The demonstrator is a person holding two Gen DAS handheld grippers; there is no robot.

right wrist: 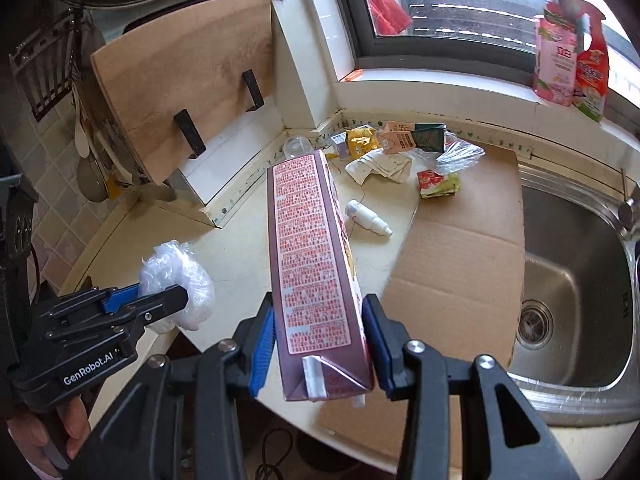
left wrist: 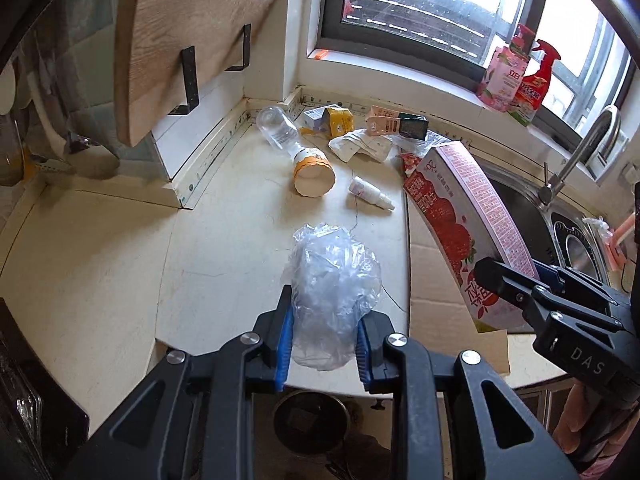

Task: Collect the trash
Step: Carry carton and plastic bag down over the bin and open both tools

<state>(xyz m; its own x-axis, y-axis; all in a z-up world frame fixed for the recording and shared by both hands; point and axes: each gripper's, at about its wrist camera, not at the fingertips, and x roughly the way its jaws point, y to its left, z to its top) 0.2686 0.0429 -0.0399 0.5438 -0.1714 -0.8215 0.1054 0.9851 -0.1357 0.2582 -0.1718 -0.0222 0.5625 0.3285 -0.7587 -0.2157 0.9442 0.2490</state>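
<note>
The jaws of the left gripper are clenched on a crumpled clear plastic bag, their blue pads pressing its sides, and the bag hangs above the near edge of the table. The jaws of the right gripper grasp a long pink carton by its folded end, so that it sticks out over the table, tilted, with its printed side up.

More trash lies in the far corner under the window: a clear bottle, a paper cup on its side, a small white bottle, a yellow pack and a crumpled cloth. A flat sheet of cardboard lies beside the steel sink.
</note>
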